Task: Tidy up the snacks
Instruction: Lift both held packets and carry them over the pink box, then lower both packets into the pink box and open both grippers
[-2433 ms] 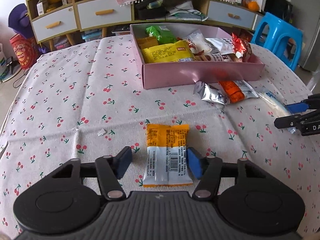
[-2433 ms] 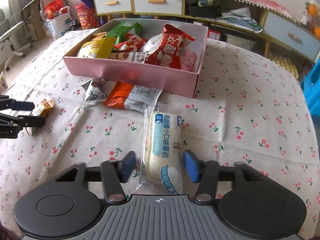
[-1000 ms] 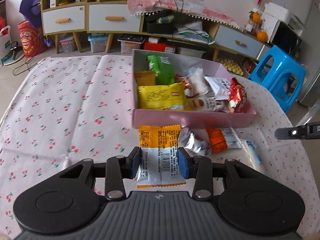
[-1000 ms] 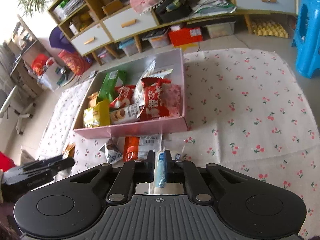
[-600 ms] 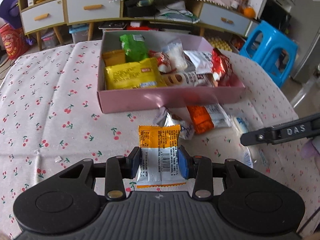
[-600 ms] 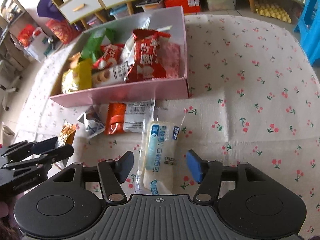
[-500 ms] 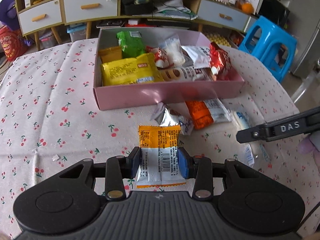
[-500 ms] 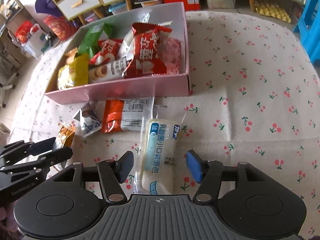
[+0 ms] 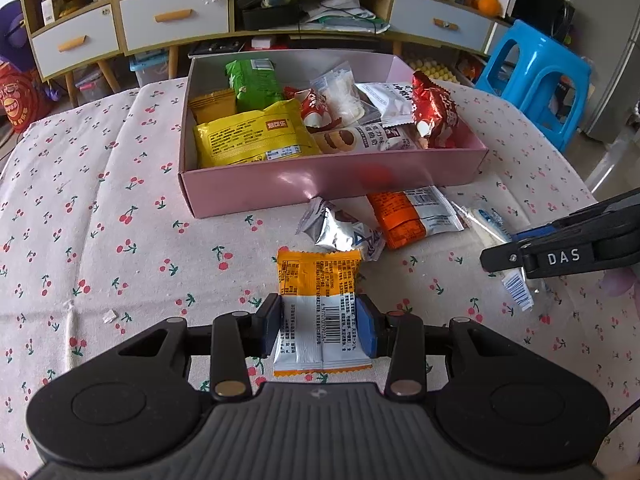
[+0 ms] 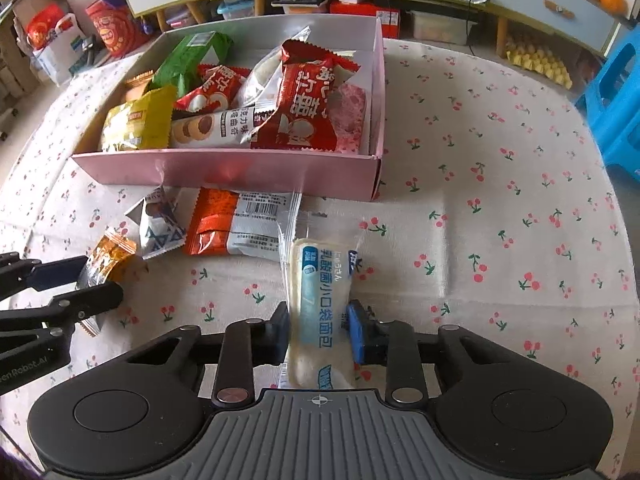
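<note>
My left gripper (image 9: 319, 324) is shut on an orange and white snack packet (image 9: 319, 304) and holds it just above the tablecloth, in front of the pink box (image 9: 332, 184) full of snacks. My right gripper (image 10: 319, 330) is shut on a white bread packet with blue print (image 10: 322, 300), which lies on the cloth to the right. The pink box (image 10: 224, 170) also shows in the right wrist view. A silver packet (image 9: 340, 234) and an orange-red packet (image 9: 412, 218) lie between the box and the grippers.
The table carries a cherry-print cloth (image 9: 100, 220). A blue plastic stool (image 9: 532, 80) stands at the right beyond the table. Cabinets with drawers (image 9: 168, 24) line the back wall. The left gripper shows at the left edge of the right wrist view (image 10: 60, 300).
My right gripper had opened over the bread packet and has now shut on it again. My left gripper keeps its hold on the orange packet and has come lower, nearer the cloth.
</note>
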Demonstrator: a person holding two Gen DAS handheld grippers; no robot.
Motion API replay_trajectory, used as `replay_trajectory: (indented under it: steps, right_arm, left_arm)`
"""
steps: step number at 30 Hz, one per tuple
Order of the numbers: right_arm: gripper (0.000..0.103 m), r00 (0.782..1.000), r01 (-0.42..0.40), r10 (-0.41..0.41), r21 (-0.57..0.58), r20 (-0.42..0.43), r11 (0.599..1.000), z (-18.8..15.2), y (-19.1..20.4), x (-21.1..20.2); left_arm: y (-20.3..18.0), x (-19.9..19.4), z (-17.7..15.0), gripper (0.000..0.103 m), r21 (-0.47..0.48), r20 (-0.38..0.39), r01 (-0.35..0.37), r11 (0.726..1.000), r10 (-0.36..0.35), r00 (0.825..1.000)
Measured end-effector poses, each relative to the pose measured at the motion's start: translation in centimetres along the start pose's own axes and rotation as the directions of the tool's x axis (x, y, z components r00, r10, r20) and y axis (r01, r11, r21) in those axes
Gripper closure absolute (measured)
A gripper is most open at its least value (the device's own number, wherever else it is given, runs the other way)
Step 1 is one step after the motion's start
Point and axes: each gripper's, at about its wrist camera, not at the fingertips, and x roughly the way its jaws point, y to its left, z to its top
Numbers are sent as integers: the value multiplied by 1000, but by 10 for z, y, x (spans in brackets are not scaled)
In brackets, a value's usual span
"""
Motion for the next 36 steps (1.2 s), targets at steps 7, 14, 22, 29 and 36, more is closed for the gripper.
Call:
replay_trajectory:
  steps: [7, 14, 22, 29, 36]
  right_arm:
    - [82, 999, -32, 32, 15, 19, 999, 2, -2, -10]
    - [83, 978, -207, 209, 145, -2, 968, 4, -17, -12]
    - [83, 928, -371, 366, 240, 66, 897, 14, -24, -33]
    - [83, 903, -429, 399, 283, 159, 858, 54, -26, -44]
    - [83, 906, -416, 367, 278, 212, 866, 113, -22, -37]
  left_arm:
    - [3, -3, 2, 66, -19, 9, -4, 1000, 4, 1000]
    - [4, -7, 6, 66, -34, 25, 4, 999, -3, 1000]
    - [9, -16, 16, 66, -74, 68, 6, 997, -1, 998]
    - [10, -19, 51, 66, -69, 141, 11, 998, -2, 990]
    - [10, 5, 99, 66, -34, 190, 27, 999, -20, 982]
